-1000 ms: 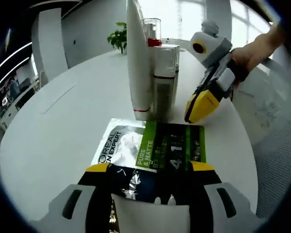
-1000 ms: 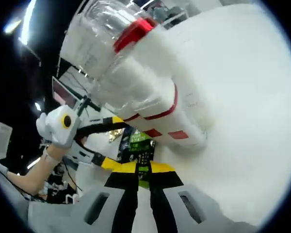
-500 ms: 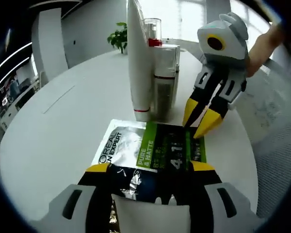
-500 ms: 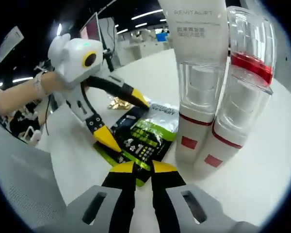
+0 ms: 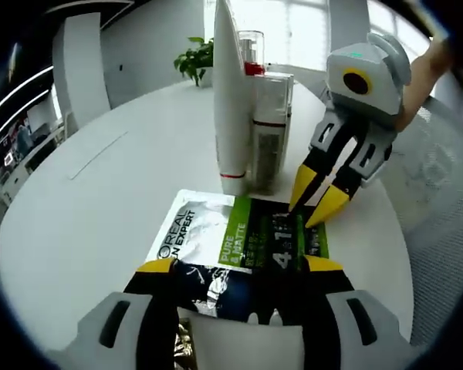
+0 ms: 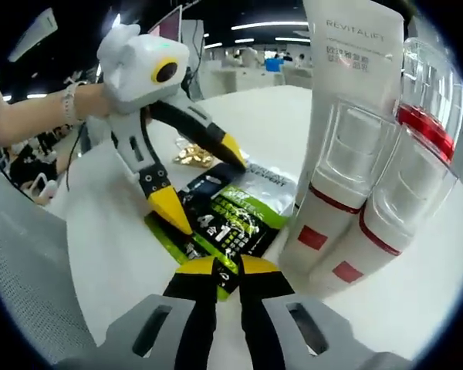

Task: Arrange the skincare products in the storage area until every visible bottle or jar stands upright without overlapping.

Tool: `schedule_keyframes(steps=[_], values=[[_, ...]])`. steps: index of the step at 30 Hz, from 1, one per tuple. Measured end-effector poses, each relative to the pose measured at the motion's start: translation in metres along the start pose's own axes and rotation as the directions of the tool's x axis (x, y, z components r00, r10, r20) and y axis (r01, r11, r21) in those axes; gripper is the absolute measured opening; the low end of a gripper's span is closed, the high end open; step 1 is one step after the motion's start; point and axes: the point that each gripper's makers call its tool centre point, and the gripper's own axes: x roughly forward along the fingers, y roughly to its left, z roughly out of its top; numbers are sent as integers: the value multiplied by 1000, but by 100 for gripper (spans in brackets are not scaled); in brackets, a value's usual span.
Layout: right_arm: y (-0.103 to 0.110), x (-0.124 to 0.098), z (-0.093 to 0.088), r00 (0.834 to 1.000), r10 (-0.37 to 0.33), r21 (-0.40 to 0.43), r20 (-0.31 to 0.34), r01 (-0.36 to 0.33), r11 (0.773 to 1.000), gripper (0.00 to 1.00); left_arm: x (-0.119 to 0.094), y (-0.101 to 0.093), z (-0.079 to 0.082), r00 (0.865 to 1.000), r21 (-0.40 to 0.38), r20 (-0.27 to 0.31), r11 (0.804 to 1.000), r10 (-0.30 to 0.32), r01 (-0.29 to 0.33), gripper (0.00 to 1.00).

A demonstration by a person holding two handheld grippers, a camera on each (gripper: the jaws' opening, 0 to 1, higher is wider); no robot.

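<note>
Left gripper (image 5: 239, 266) wide open astride flat sachet (image 5: 243, 235); right gripper (image 6: 228, 266) closed

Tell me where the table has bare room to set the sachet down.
The white table is bare on the side of the tall tube away from the right gripper. It is crowded around the sachet, which lies between the left gripper, the right gripper and the bottles.
</note>
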Motion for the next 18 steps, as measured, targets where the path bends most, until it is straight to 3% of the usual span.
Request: schedule_keyframes(steps=[13,18], values=[[-6,2,3,1000,-20,11,-3,21,1000,11,2,9,0,1000,-4,8,1000,4,-4,62],[-9,3,3,999,-34,3,-14,34,999,12,-2,3,10,999,-35,39,999,1,1,60]])
